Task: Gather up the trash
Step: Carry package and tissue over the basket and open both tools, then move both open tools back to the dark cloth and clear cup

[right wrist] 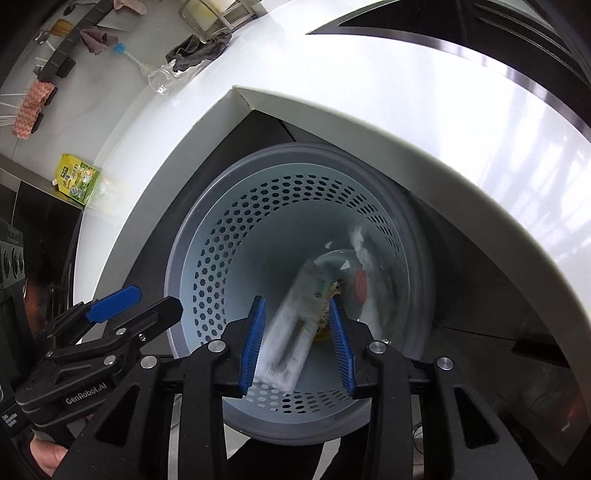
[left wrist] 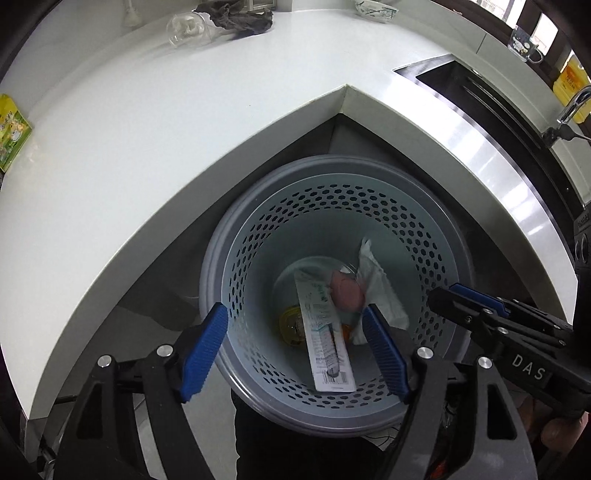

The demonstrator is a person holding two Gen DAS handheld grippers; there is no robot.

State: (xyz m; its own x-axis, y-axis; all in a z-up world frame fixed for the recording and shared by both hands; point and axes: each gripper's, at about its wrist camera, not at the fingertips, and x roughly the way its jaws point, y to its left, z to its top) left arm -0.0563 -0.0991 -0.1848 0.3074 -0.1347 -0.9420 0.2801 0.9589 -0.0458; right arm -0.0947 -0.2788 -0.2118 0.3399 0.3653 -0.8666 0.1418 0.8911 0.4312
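A grey perforated trash bin [left wrist: 258,236] stands below the corner of the white counter; it also shows in the right wrist view [right wrist: 229,236]. Inside lie a long white package [left wrist: 325,332], a pink lid [left wrist: 345,293], a crumpled white tissue [left wrist: 376,284] and a yellow item [left wrist: 291,325]. In the right wrist view the package [right wrist: 291,332] is blurred inside the bin. My left gripper [left wrist: 295,350] is open and empty above the bin's rim. My right gripper [right wrist: 297,343] is open above the bin, with the package seen between its fingers but apart from them.
The white counter [left wrist: 147,147] carries a green-yellow carton [left wrist: 11,133], an overturned clear glass [left wrist: 184,29], a dark rag [left wrist: 240,18] and clear wrapping [left wrist: 375,9]. A sink [left wrist: 480,96] lies at the right. The right gripper body [left wrist: 517,332] sits beside the bin.
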